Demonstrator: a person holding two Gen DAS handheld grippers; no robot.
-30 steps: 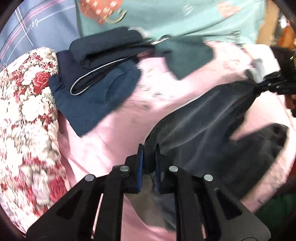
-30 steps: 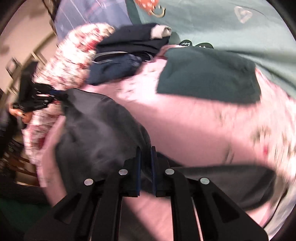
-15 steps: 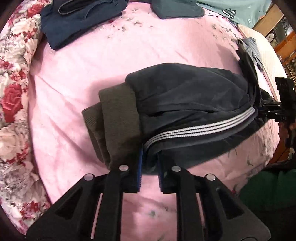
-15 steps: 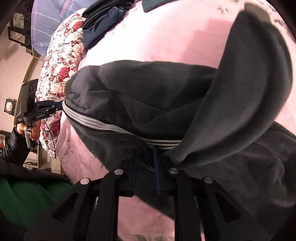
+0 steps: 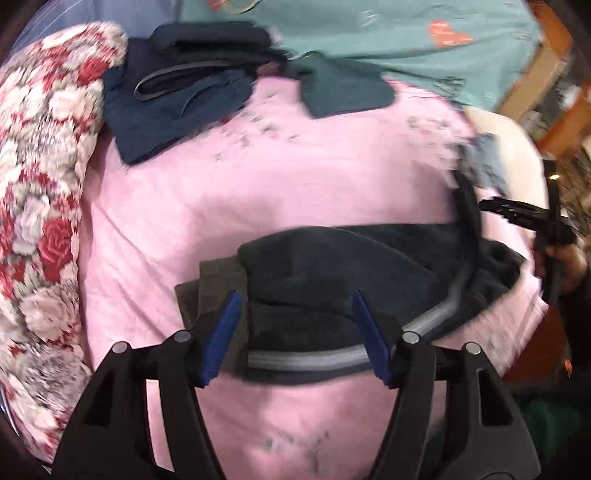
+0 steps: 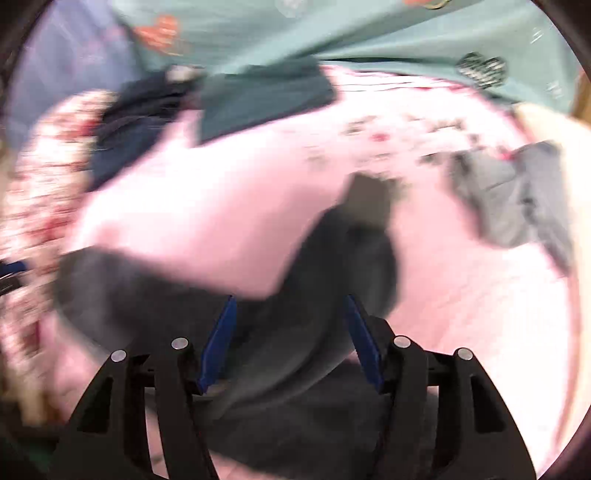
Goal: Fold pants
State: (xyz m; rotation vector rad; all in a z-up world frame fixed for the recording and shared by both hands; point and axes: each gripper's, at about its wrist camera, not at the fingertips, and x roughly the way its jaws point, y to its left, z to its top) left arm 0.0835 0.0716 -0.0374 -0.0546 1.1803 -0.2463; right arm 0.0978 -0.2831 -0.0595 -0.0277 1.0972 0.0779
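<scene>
Dark track pants [image 5: 332, 269] with a grey side stripe lie folded over on the pink bedsheet [image 5: 258, 184]. A brownish cuff shows at their left end. My left gripper [image 5: 295, 328] is open just above the near edge of the pants, holding nothing. My right gripper [image 6: 290, 332] is open over the other end of the pants [image 6: 314, 295], also empty; that view is blurred. The right gripper also shows in the left wrist view [image 5: 517, 214] at the far right.
A stack of folded navy clothes [image 5: 184, 96] and a dark green folded piece [image 5: 343, 88] lie at the far side. A floral quilt [image 5: 40, 184] borders the left. A grey garment [image 6: 517, 199] lies to the right. A teal sheet [image 5: 369, 33] is behind.
Both grippers were shut on the pants and laid them down folded on the sheet. Both have now opened, let go, and drawn back a little.
</scene>
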